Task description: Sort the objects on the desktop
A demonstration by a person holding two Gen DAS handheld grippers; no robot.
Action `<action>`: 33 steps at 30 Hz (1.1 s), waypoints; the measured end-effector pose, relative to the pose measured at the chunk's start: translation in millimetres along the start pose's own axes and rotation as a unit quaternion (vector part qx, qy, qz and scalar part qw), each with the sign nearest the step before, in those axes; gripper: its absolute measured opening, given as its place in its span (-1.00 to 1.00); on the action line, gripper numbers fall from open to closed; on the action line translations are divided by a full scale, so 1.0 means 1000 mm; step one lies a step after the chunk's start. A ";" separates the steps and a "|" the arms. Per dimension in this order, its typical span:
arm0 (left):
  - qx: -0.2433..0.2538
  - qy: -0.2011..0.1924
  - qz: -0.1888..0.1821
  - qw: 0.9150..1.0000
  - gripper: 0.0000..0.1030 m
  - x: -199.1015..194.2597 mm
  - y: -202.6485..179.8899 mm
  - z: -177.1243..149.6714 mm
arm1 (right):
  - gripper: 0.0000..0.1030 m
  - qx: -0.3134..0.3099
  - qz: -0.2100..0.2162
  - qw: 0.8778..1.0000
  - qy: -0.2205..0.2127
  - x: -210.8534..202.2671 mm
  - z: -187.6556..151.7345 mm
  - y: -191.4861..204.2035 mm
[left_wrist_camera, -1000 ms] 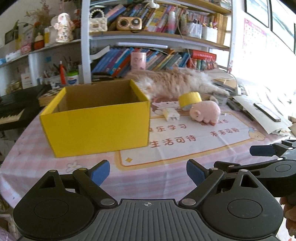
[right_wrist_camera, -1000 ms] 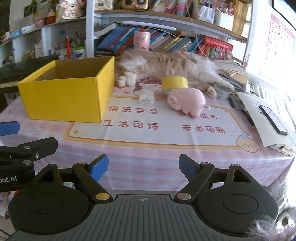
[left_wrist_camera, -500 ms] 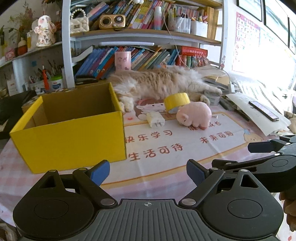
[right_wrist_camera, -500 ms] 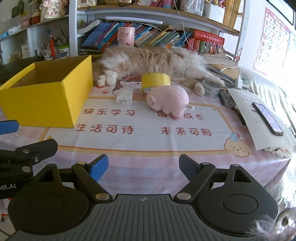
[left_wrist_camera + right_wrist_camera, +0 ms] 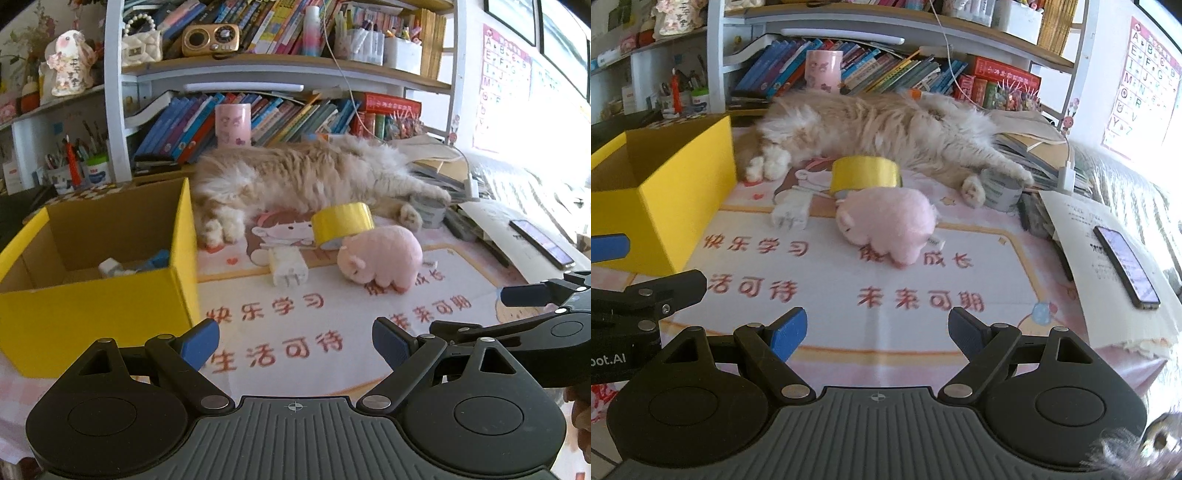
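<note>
1. Since both claws are hanging over the near edge of the desk with nothing in them, this looks like the approach for a pick. The left gripper [image 5: 294, 341] has its jaws spread wide and empty, and the right gripper [image 5: 877, 330] is the same, just a touch less wide.
2. The yellow box [image 5: 92, 314] sits at about 9 o'clock from the left claw, open top up, so it's presumably the drop-off bin. There are already a few small bits at the bottom, though they're too blurry to name.
3. Still loose on the mat: the white charger [image 5: 287, 266] at 12 o'clock, the pink plush pig [image 5: 382, 260] at 1 o'clock, and the yellow tape roll [image 5: 341, 221] tilted just behind the pig.
4. A cat [image 5: 306, 177] is sprawled behind all that, paws near the box, so I'd reach slowly.
</note>
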State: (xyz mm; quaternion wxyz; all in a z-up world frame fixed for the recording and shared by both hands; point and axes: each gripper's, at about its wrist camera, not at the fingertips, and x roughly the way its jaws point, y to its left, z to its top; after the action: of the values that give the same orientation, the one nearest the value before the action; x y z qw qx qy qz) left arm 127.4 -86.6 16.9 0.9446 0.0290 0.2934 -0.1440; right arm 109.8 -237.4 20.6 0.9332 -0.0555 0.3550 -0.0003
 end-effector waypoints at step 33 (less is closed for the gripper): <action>0.019 0.016 0.103 0.994 0.79 0.055 -0.044 0.041 | 0.64 -0.020 0.091 0.996 0.018 0.115 0.064 -0.060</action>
State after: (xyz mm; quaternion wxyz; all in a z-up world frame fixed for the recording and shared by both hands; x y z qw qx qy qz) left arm 180.6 -148.4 21.4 0.9489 0.0790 0.3011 -0.0511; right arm 240.6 -294.8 -2.0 0.9214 -0.0420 0.3756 0.0904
